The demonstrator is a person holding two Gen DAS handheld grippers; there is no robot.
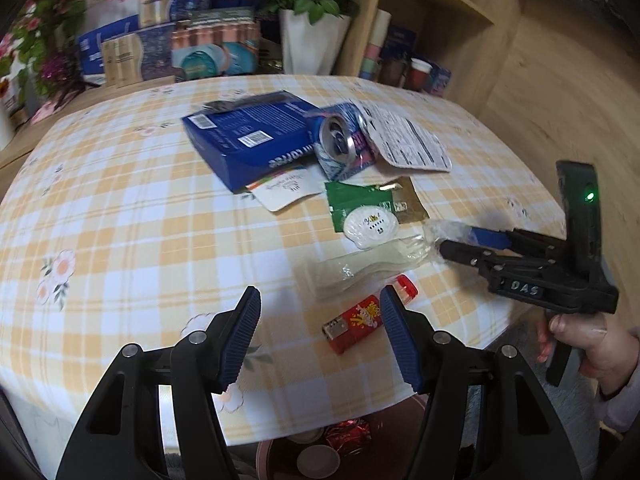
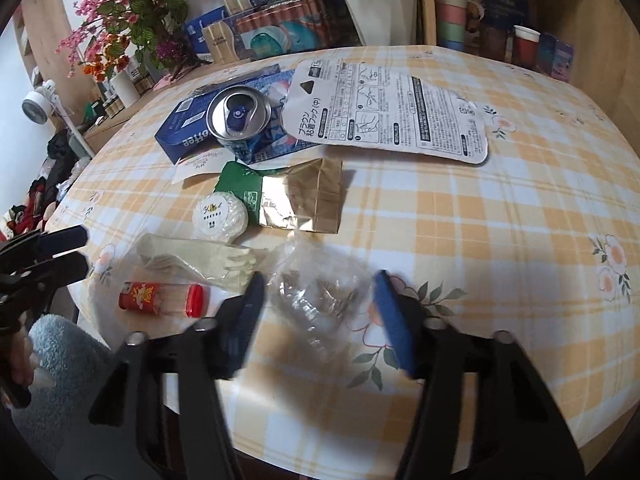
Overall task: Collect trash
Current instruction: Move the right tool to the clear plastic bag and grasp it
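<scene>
Trash is scattered over the checked tablecloth [image 1: 120, 208]. My right gripper [image 2: 320, 292] hangs just above the table with a crumpled clear plastic bag [image 2: 316, 292] between its fingers; narrow gaps show at both pads, so it is open. From the left wrist view the right gripper [image 1: 444, 240] reaches in from the right, tips at the clear plastic [image 1: 432, 228]. My left gripper [image 1: 320, 304] is open over the table's near edge, with a small red-capped container [image 1: 360, 320] lying below and between its fingertips. A wrapped plastic fork [image 1: 352, 268] lies just beyond.
Farther back lie a white round lid [image 1: 370, 228], a green and gold wrapper [image 1: 360, 196], a crushed can [image 1: 340, 140], a blue box [image 1: 248, 140] and a white printed card [image 1: 404, 140]. A bin [image 1: 320, 448] holding trash stands under the table edge. Shelves and flower pots line the back.
</scene>
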